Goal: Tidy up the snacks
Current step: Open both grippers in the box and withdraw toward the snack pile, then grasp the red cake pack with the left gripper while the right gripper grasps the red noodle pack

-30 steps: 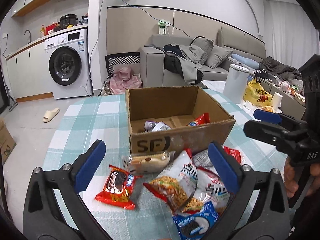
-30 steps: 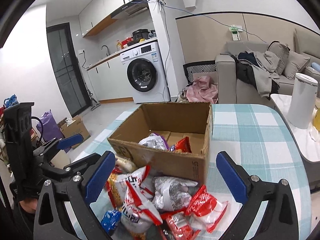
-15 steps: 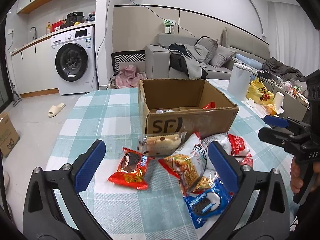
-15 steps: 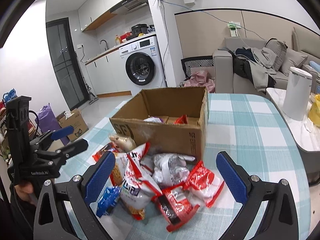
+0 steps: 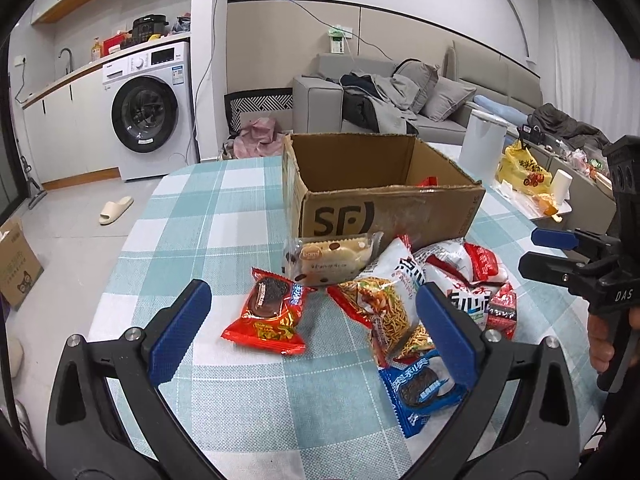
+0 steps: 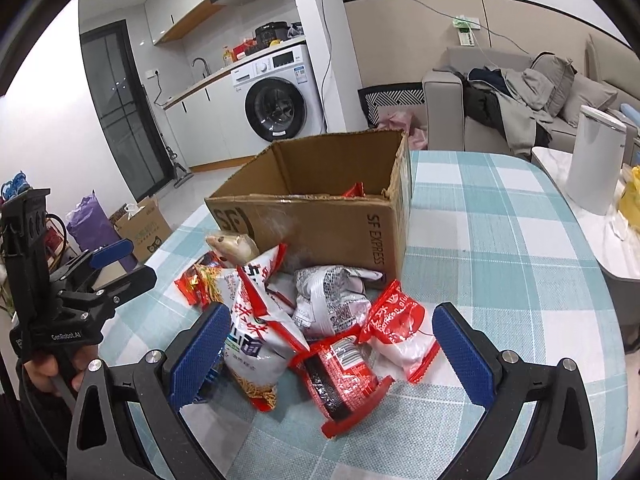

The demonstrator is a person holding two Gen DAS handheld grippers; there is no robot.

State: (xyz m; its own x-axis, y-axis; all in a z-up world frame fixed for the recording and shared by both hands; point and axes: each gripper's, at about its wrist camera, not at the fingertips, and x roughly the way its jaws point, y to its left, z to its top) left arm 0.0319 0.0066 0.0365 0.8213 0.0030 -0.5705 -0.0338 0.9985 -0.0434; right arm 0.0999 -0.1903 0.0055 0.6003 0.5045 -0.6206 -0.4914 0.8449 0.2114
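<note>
An open cardboard box (image 5: 384, 208) (image 6: 320, 224) marked SF stands on the checked table, with a red packet just showing inside. Several snack packets lie in front of it: a red cookie packet (image 5: 268, 312), a pale cake packet (image 5: 332, 258), a noodle bag (image 5: 384, 300) (image 6: 252, 328), a blue cookie packet (image 5: 420, 388), a silver packet (image 6: 332, 300) and red packets (image 6: 340, 372). My left gripper (image 5: 308, 328) is open and empty, low over the near packets. My right gripper (image 6: 328, 352) is open and empty above the red packets, also seen side-on (image 5: 560, 252).
The table (image 5: 192, 216) has a teal checked cloth. A white cylindrical appliance (image 6: 596, 160) and a yellow bag (image 5: 520, 168) sit on a side table to the right. A person's hand (image 6: 44, 372) holds the left gripper's handle. Sofa, washing machine and floor boxes lie beyond.
Both grippers have drawn back and lowered from the box, so it looks smaller and its inside is mostly hidden. The packets have not moved. Both stay open.
</note>
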